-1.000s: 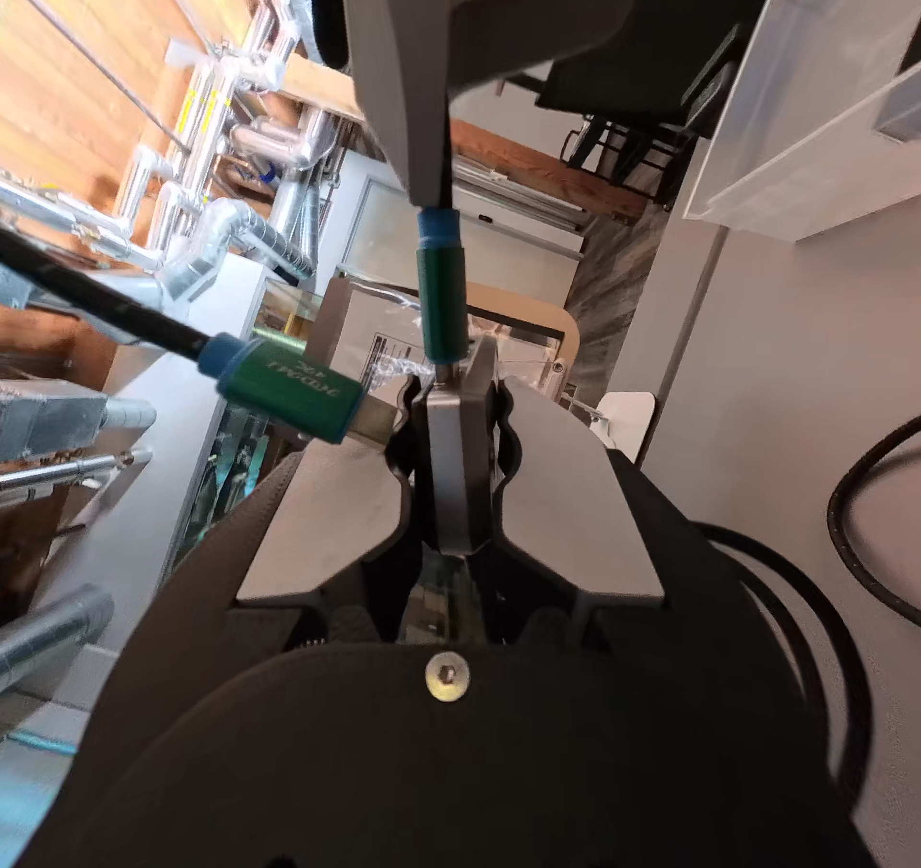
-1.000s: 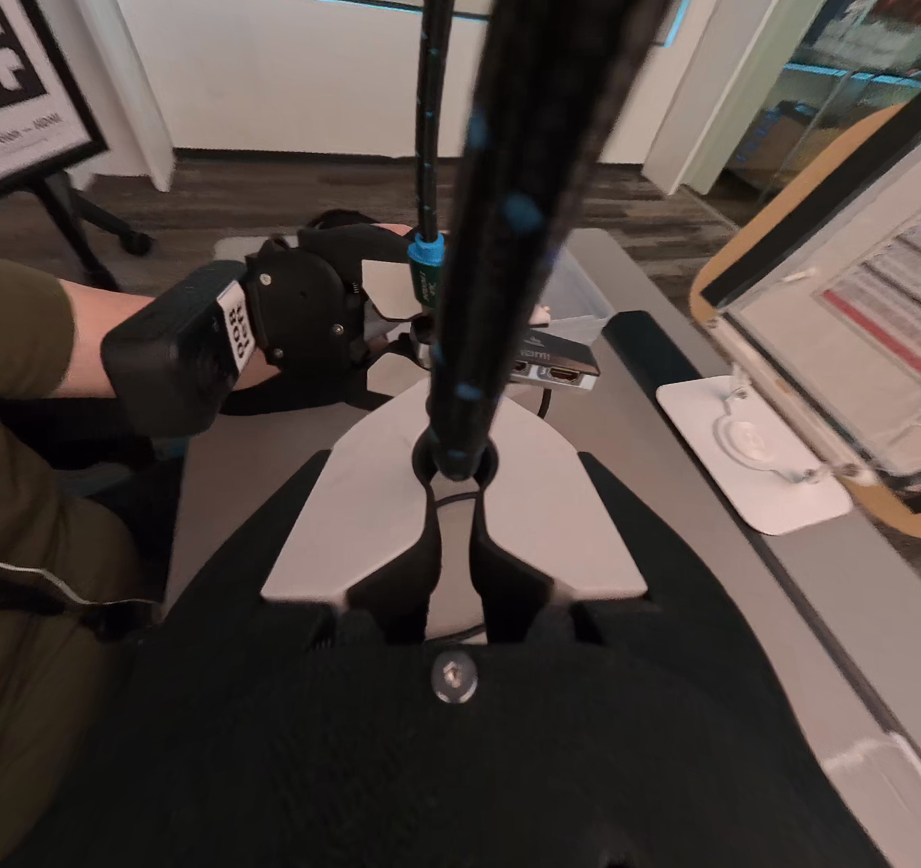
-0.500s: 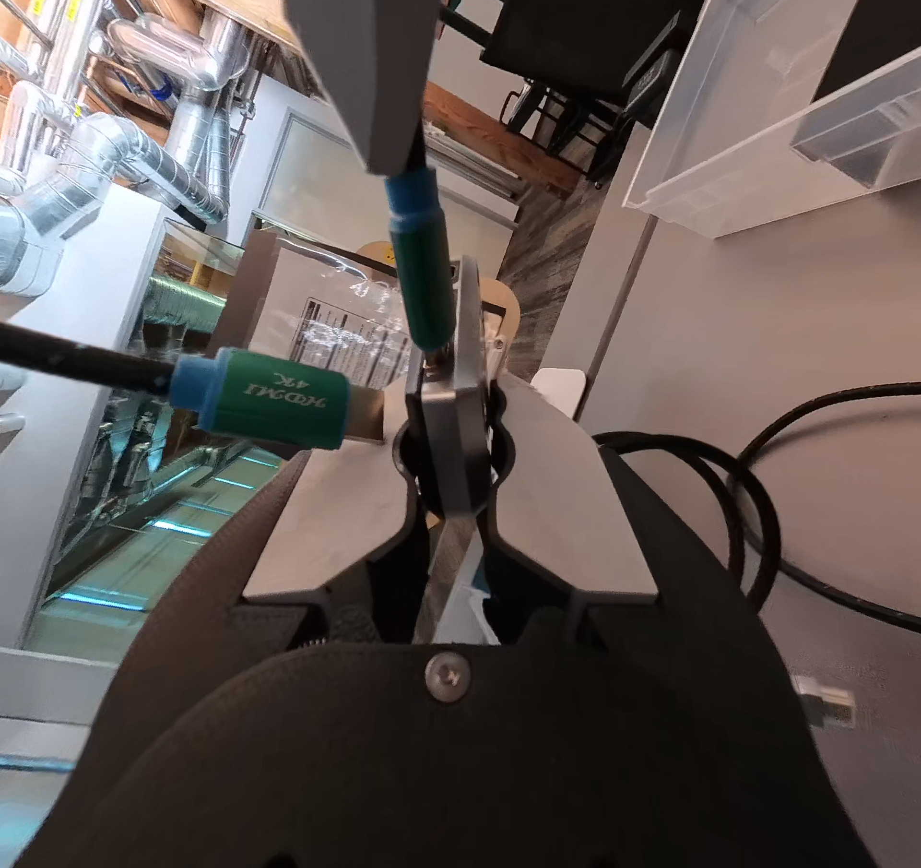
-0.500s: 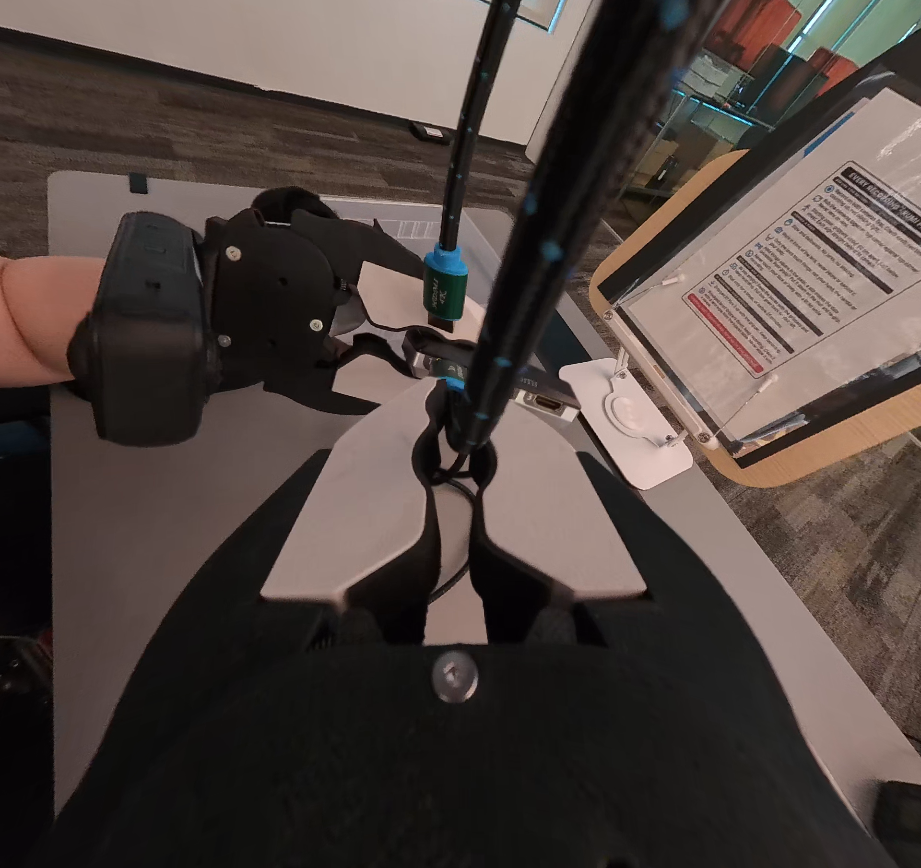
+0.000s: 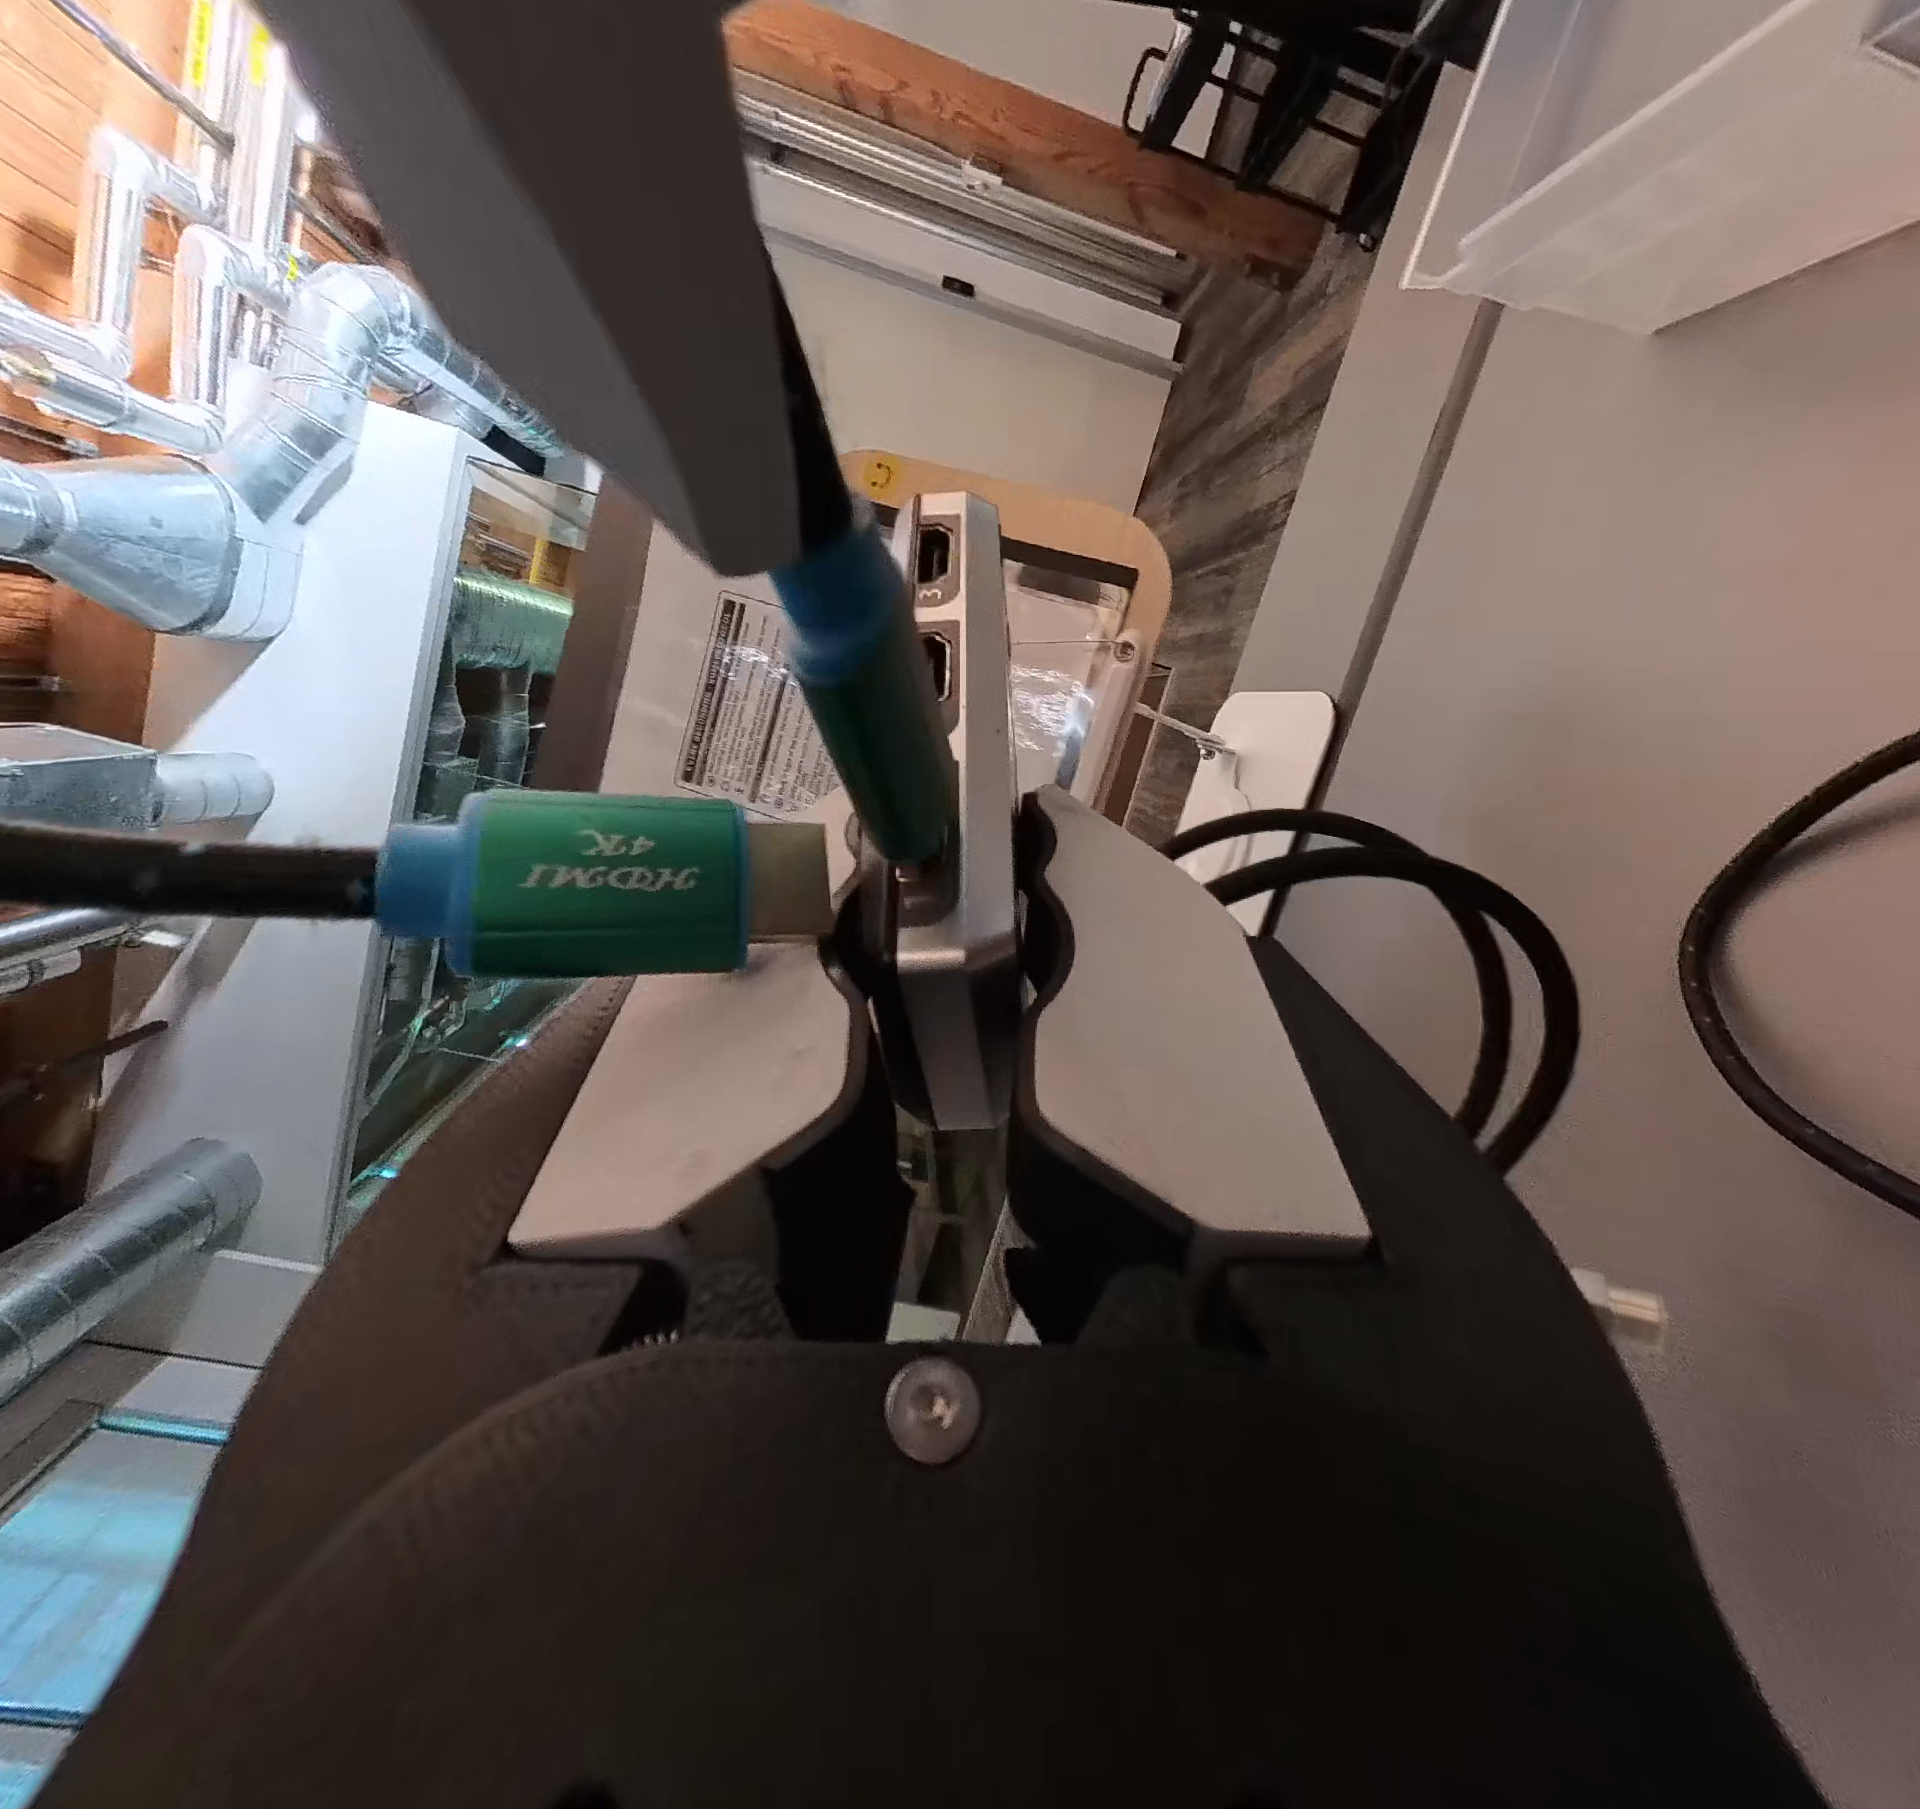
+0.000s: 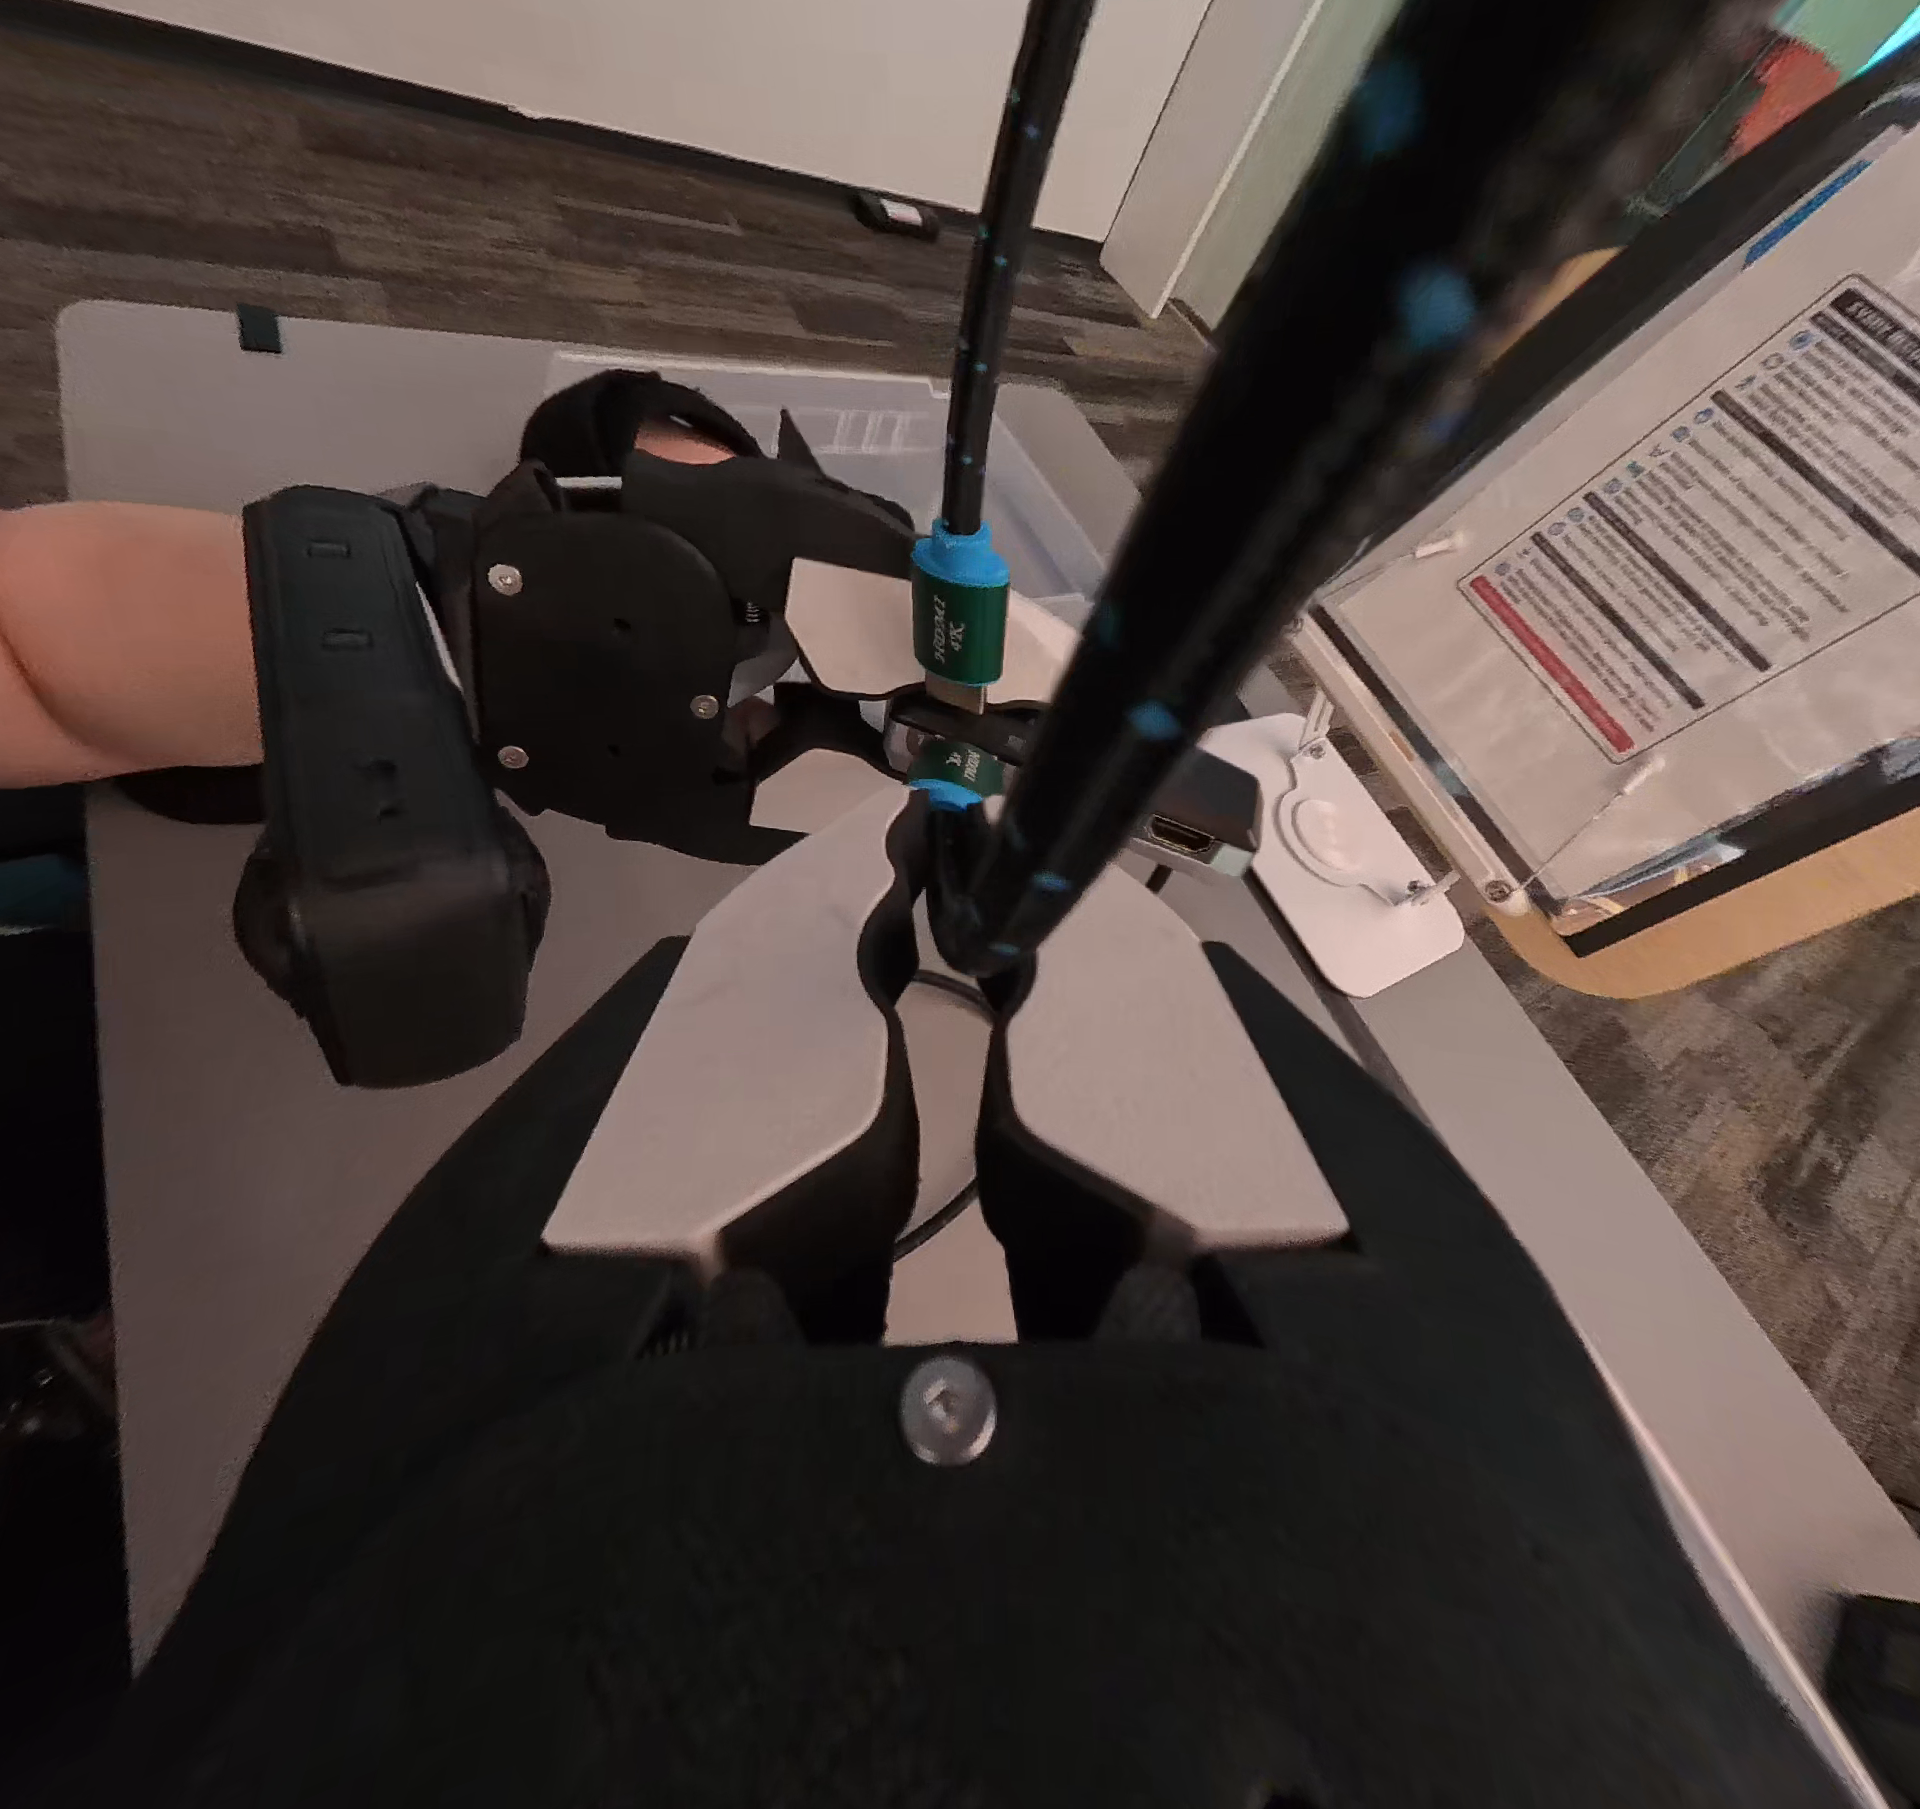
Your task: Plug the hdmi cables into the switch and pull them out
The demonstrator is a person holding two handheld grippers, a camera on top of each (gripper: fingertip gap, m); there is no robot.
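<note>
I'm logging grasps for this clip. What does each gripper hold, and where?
Left gripper: slim grey metal HDMI switch, clamped across its flat faces. Right gripper: black braided cable, behind its green plug.

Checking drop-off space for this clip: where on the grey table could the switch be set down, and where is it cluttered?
Bare grey table lies below the left hand-held gripper, toward the near left edge. It is crowded around the switch: black cable loops lie beneath, the white stand base sits to its right, and a clear bin borders the far side.
</note>
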